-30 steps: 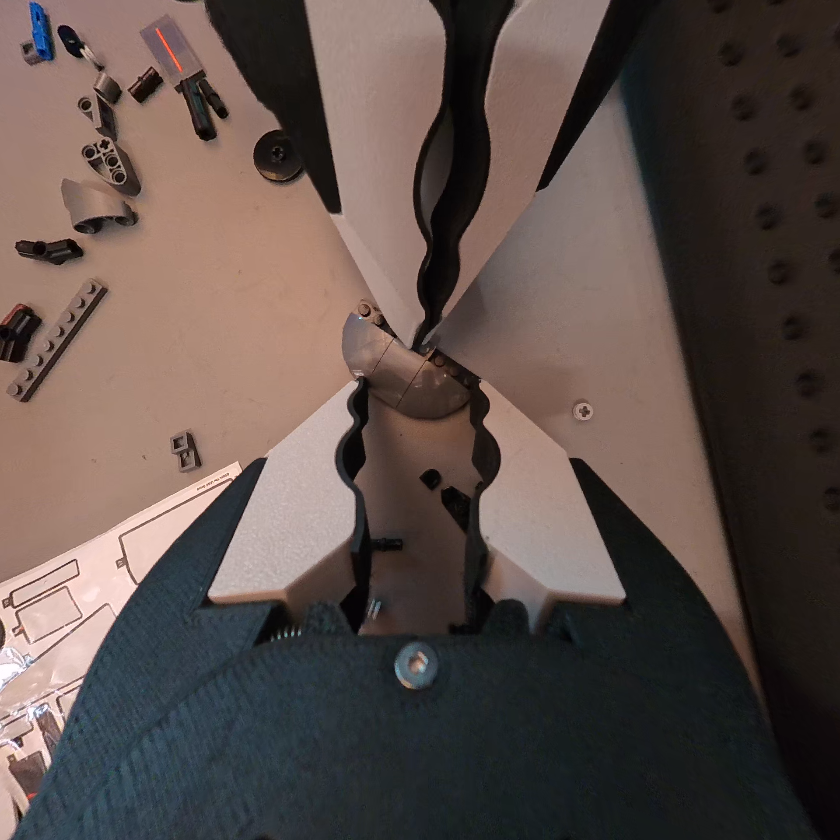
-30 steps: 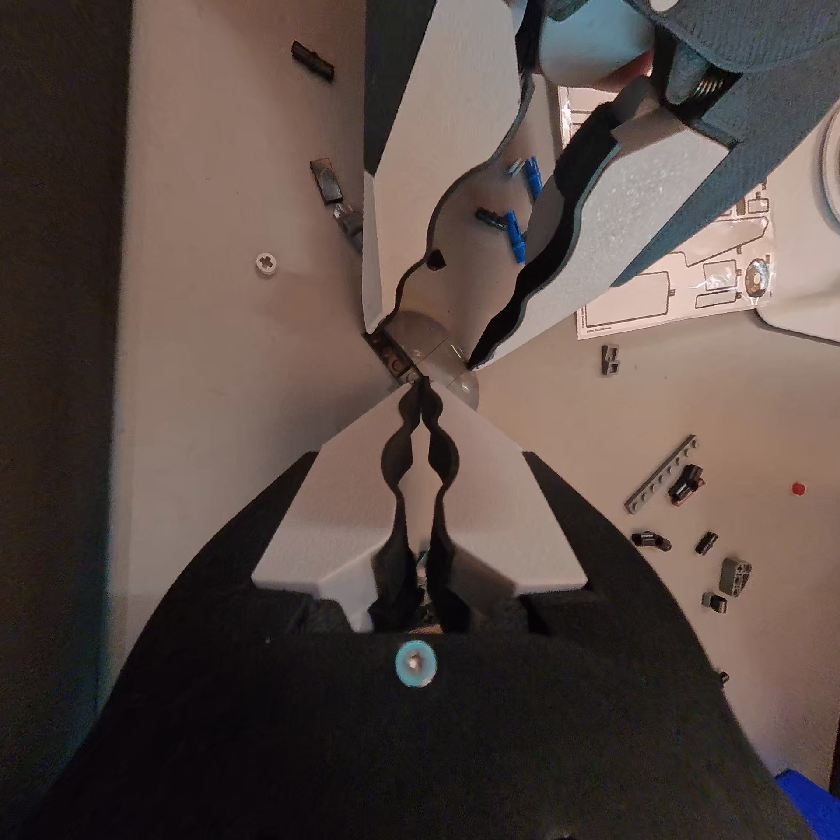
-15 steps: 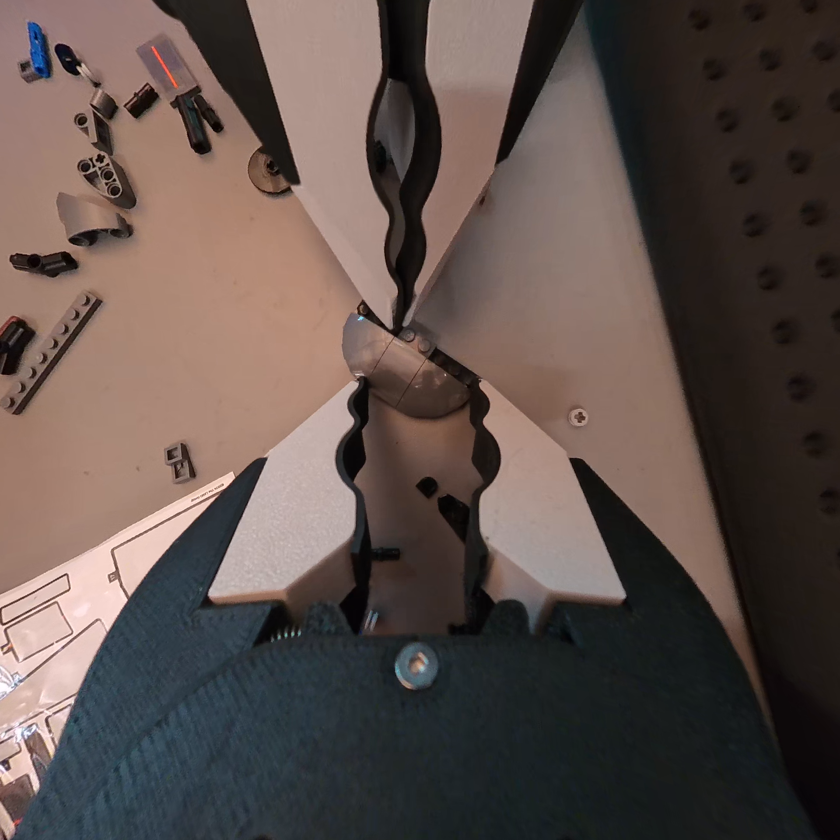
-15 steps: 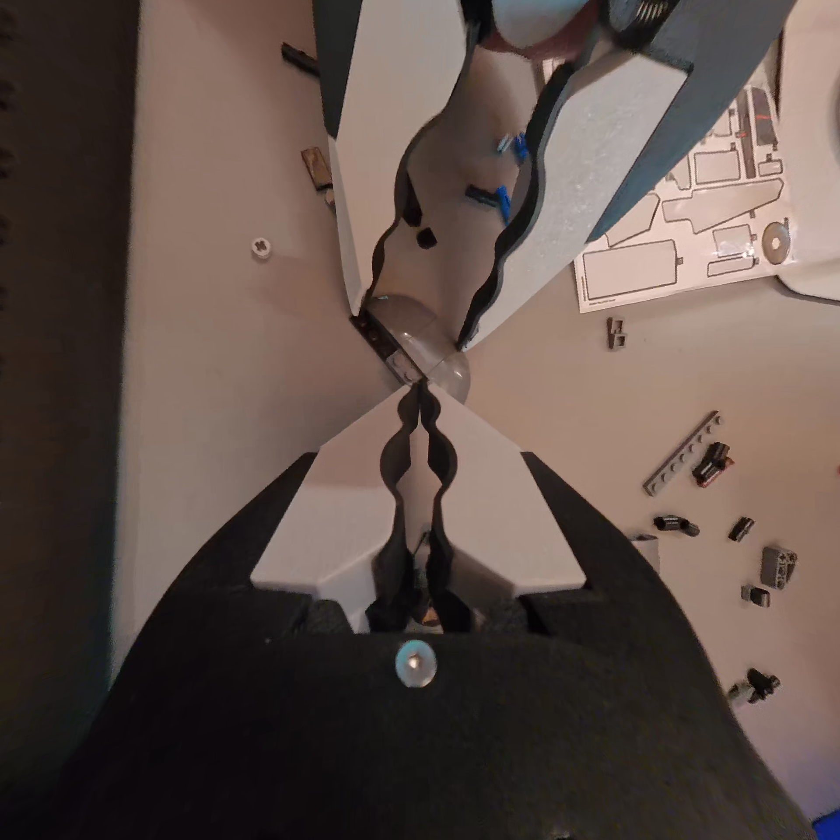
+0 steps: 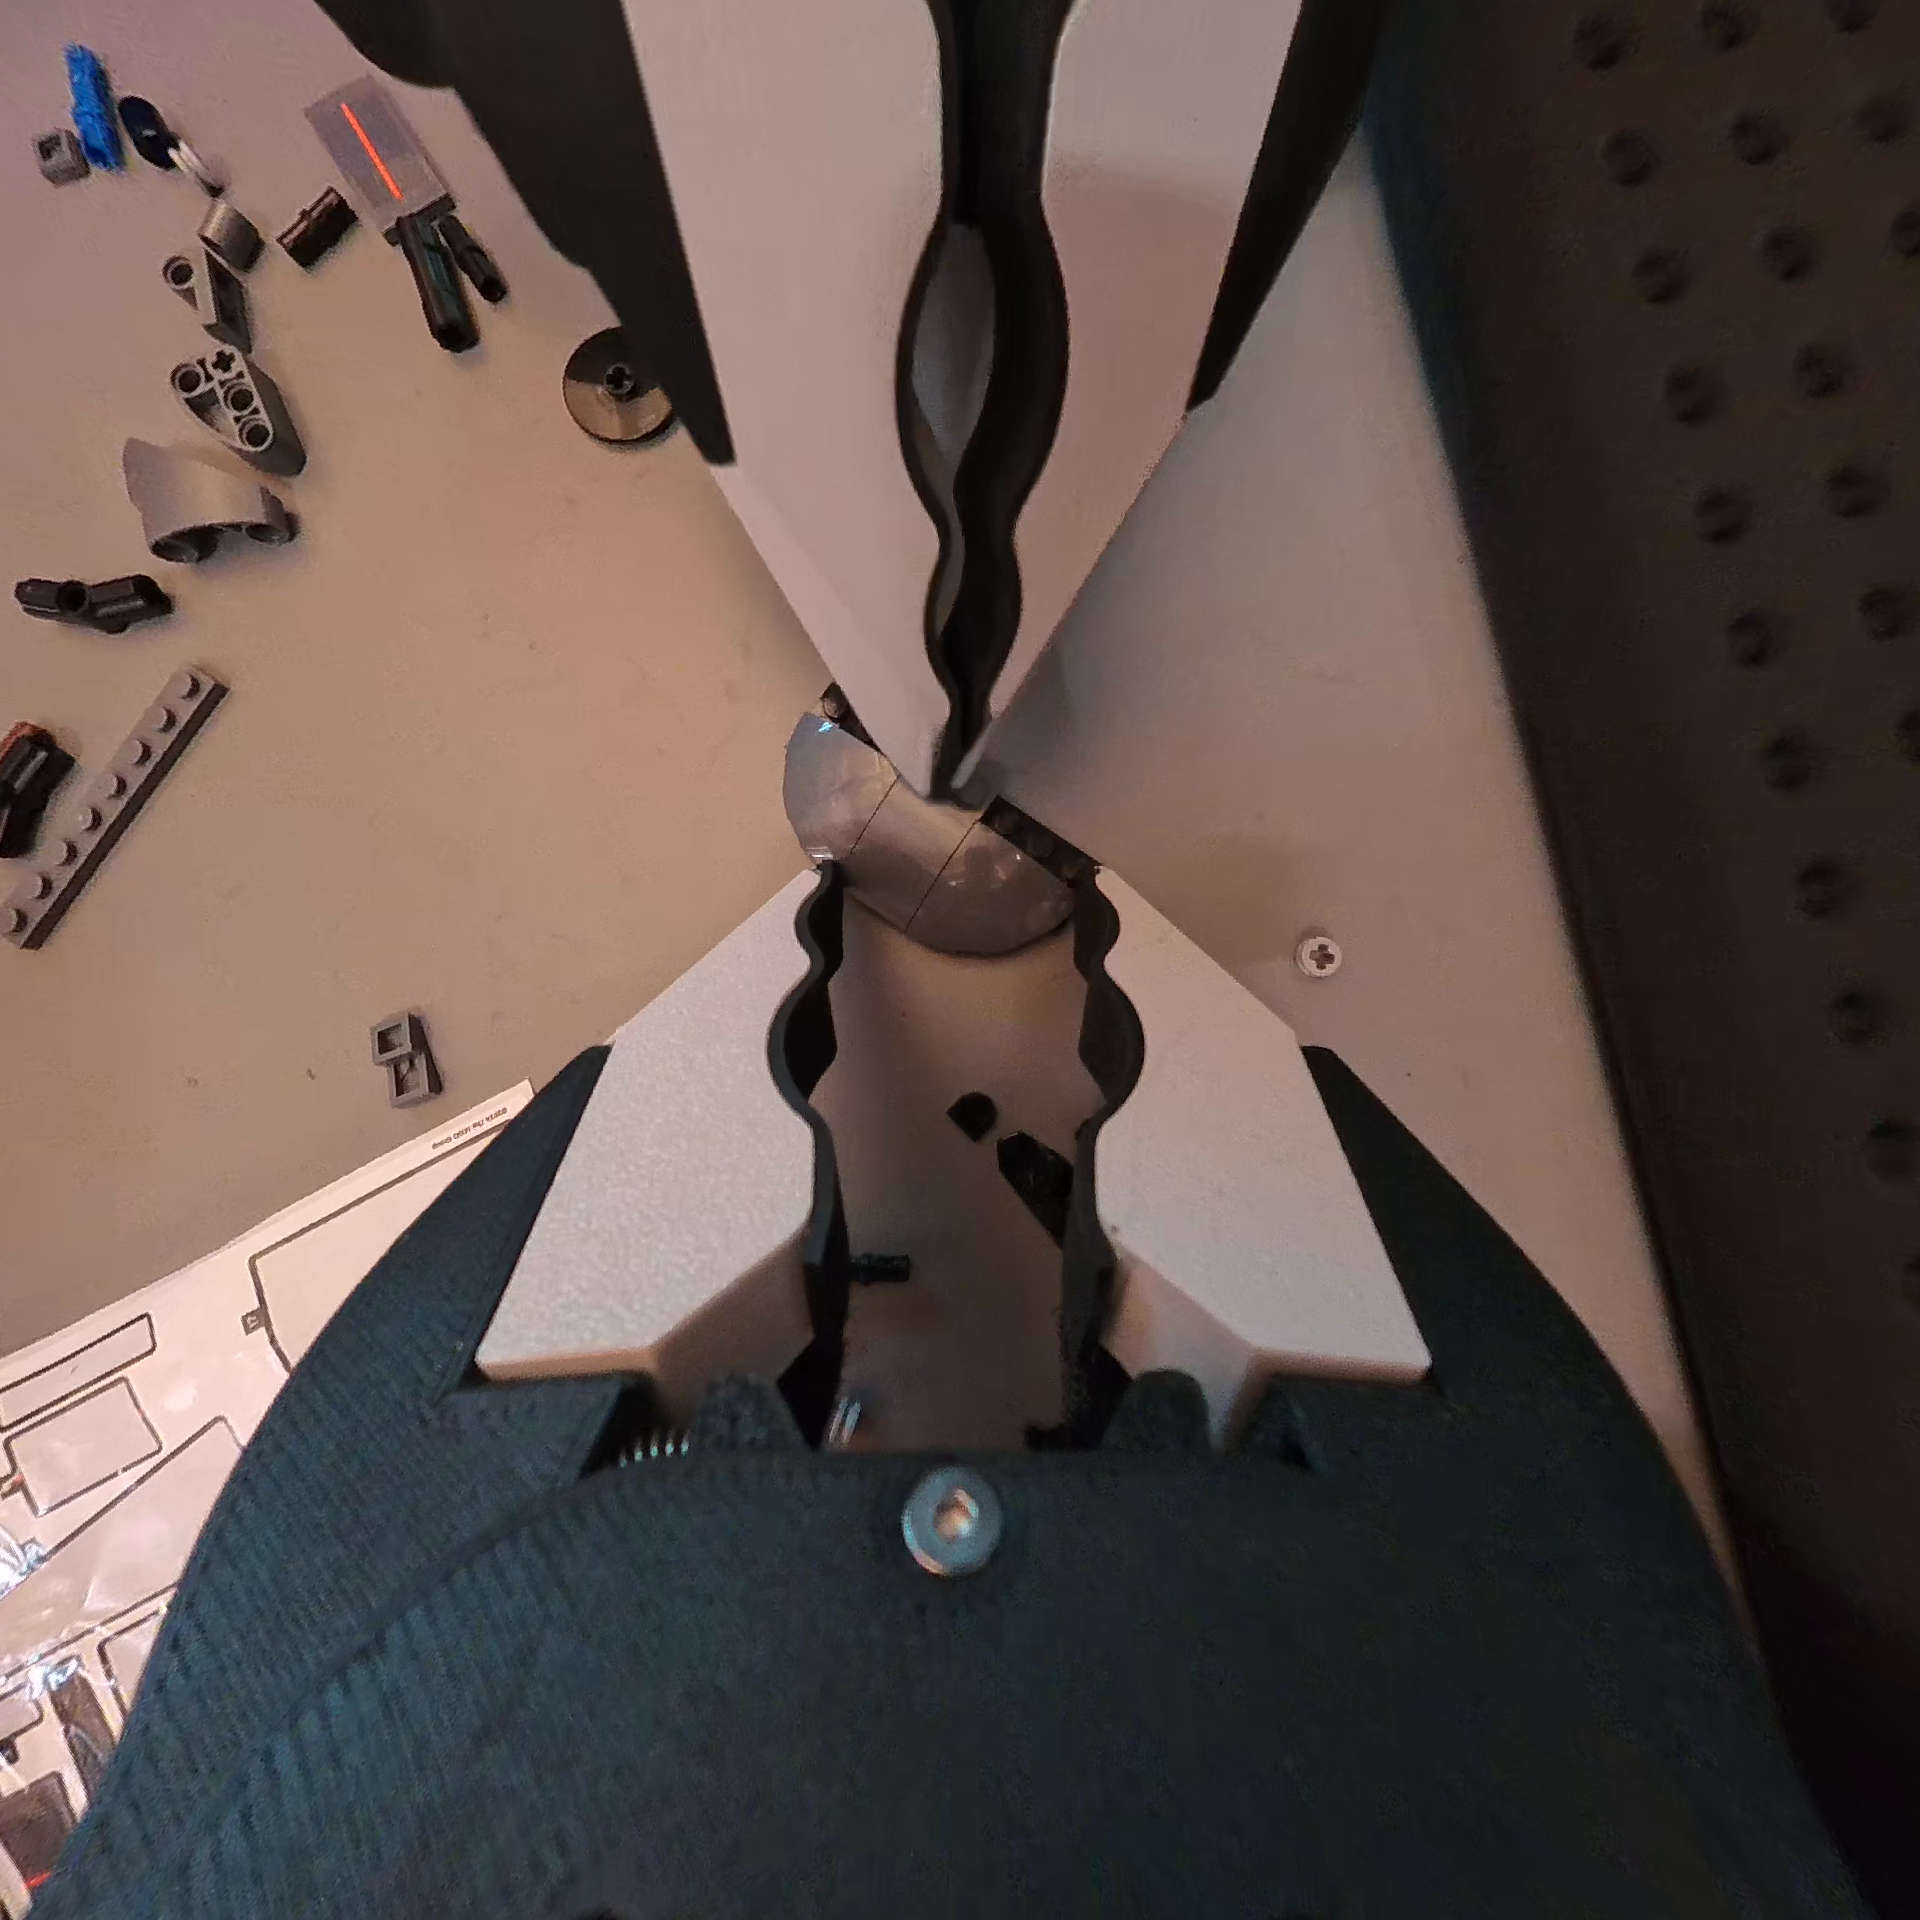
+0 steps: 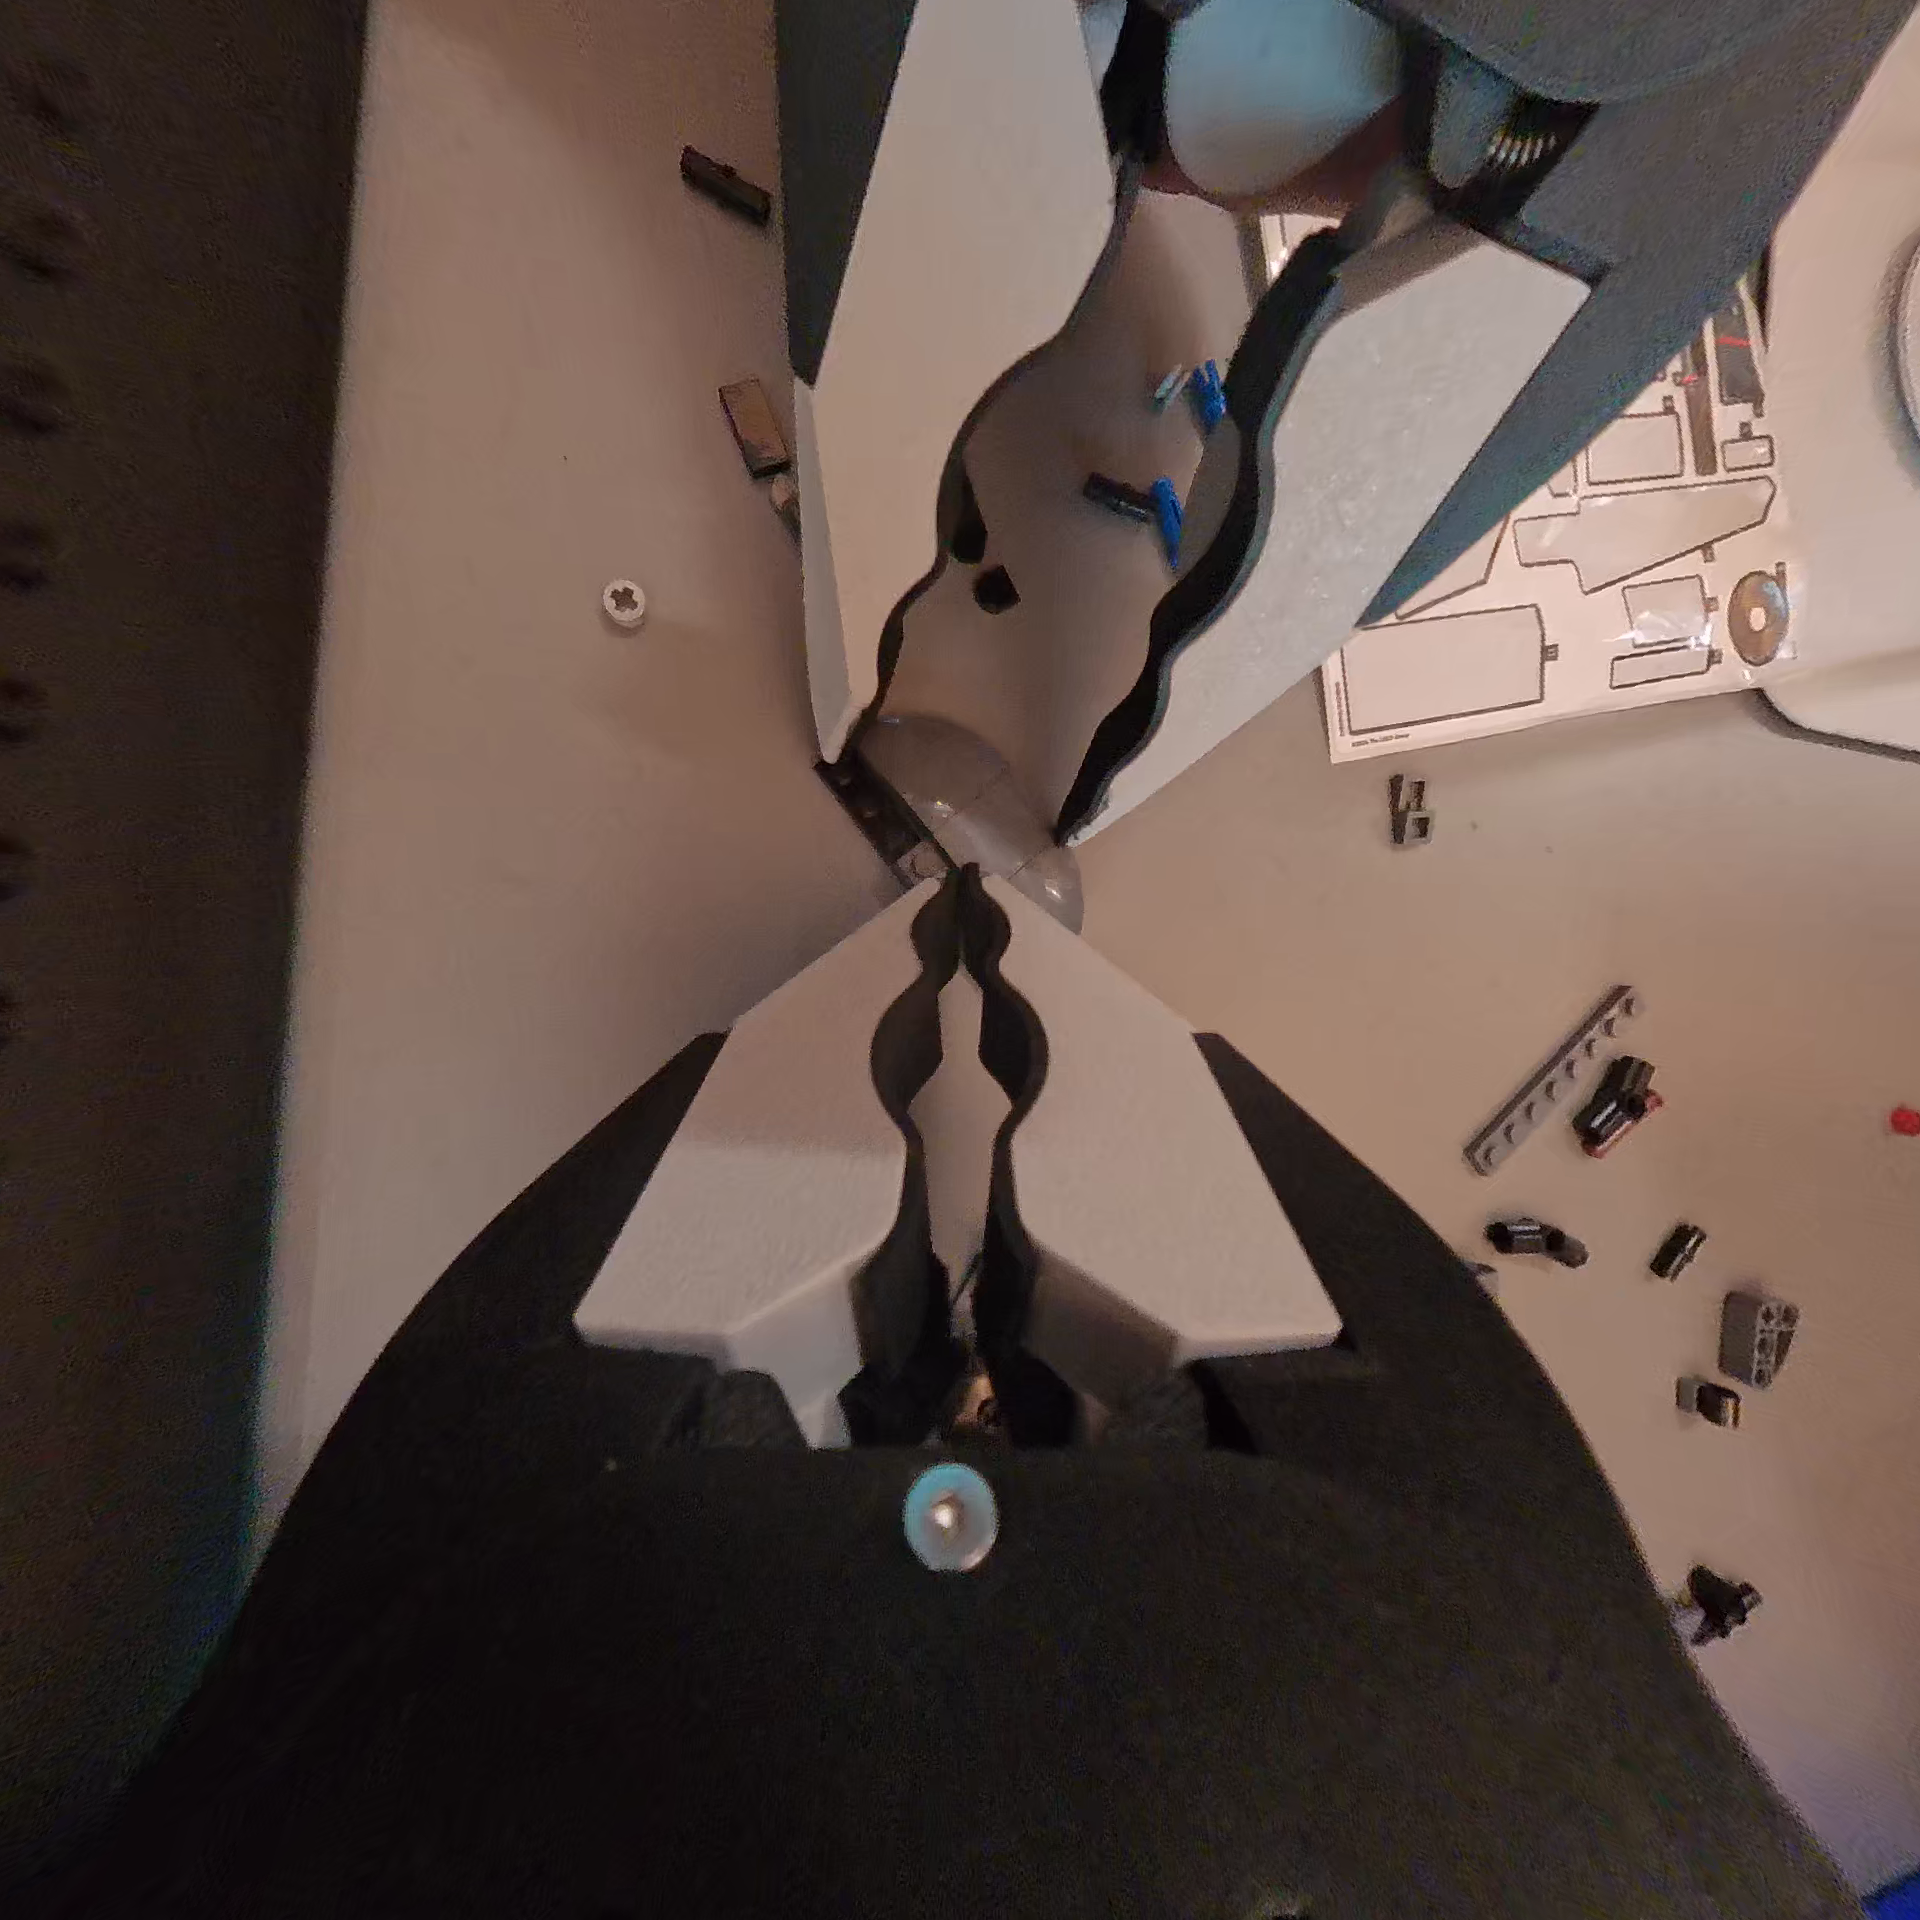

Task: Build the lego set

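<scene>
Now: left gripper (image 5: 951, 883) jaws clamp grey curved-brick lego assembly (image 5: 914, 862) unchanged; right gripper (image 6: 961, 878), jaws pressed together, has shifted along its studded edge — seating continues.

Left gripper (image 5: 951, 883), right gripper (image 6: 961, 883); black bodies, white fingers

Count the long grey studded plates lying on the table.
1. The long grey plate lies loose on the table, beside a black-and-red piece. Others may be hidden.
</scene>
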Available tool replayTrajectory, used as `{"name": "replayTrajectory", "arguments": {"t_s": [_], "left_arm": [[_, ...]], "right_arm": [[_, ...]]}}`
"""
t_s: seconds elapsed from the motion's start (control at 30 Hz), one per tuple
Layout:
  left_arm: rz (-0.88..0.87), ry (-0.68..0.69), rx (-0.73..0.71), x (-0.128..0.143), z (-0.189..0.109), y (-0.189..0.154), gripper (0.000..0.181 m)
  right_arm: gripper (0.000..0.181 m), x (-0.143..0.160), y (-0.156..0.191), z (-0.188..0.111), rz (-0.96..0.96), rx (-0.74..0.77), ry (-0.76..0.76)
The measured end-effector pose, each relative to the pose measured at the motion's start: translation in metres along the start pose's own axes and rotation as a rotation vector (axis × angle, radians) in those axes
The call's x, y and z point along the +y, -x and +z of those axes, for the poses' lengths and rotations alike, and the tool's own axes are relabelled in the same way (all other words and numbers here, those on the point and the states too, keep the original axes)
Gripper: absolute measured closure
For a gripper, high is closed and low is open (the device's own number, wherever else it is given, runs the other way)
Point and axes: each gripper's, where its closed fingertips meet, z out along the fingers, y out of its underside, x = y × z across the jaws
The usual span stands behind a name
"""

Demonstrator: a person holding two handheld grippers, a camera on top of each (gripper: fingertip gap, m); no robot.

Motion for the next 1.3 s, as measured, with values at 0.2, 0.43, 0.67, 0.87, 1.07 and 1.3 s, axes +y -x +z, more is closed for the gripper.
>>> {"name": "replayTrajectory", "arguments": {"t_s": [0.2,0.43,0.67,0.87,1.07,1.3], "left_arm": [[-0.007,-0.001,-0.008,0.0,0.0,0.001,0.138],[-0.013,-0.001,-0.012,0.001,0.0,0.002,0.139],[-0.037,0.002,-0.048,0.001,-0.001,0.008,0.138],[-0.063,0.011,-0.082,0.004,-0.002,0.014,0.138],[-0.129,-0.015,-0.124,0.015,-0.031,0.025,0.133],[-0.21,-0.029,-0.214,0.048,-0.096,0.033,0.146]], "right_arm": [[0.181,0.0,0.001,0.001,-0.006,-0.011,-0.019],[0.181,0.002,0.0,0.001,0.003,-0.015,-0.032],[0.181,0.003,-0.005,0.002,0.015,0.004,-0.049],[0.181,0.006,-0.014,0.002,0.02,0.044,-0.047],[0.181,0.003,-0.029,-0.01,0.041,0.117,-0.104],[0.181,0.013,-0.043,-0.012,0.082,0.167,-0.085]]}}
